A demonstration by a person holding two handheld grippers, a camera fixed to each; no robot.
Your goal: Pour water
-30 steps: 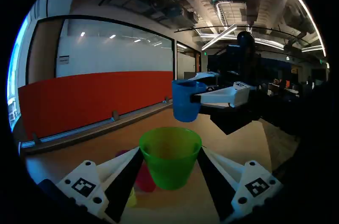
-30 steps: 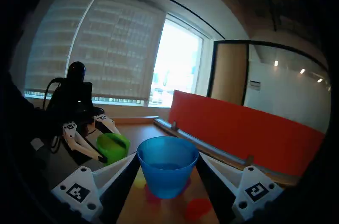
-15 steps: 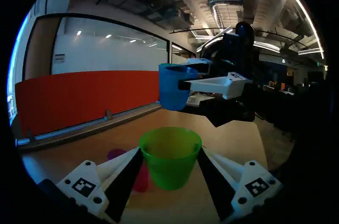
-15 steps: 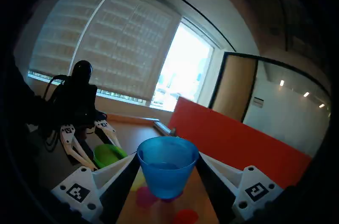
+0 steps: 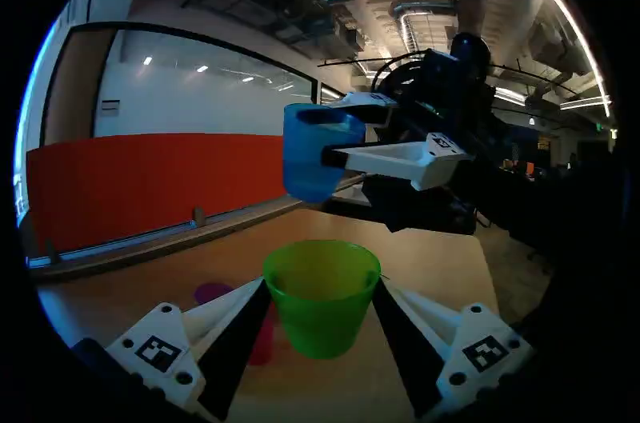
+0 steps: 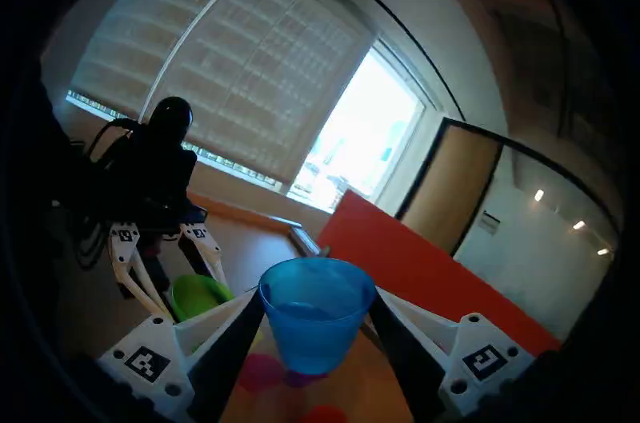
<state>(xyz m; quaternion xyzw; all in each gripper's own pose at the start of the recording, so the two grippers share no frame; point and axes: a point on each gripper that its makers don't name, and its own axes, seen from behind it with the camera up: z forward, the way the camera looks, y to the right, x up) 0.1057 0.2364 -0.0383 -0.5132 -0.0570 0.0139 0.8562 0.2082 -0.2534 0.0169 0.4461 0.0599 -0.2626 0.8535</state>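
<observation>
The translucent blue cup [image 6: 316, 315] sits mouth-up, its long axis near vertical, tapering to a narrower base with a little water inside; the right hand-held gripper [image 6: 316, 299] is clamped on its sides, holding it higher than the green cup [image 5: 322, 295] and apart from it. The green cup, also upright, is clamped in the left hand-held gripper [image 5: 320, 283]; a purple disc [image 5: 212, 293] lies on the wooden desk [image 5: 432, 263] beside it.

Left claw [image 5: 320, 285], right claw [image 6: 316, 299]: white fingers [image 5: 440, 321], black inner pads [image 5: 240, 335], square markers [image 5: 157, 351], screws [image 5: 184, 378].
</observation>
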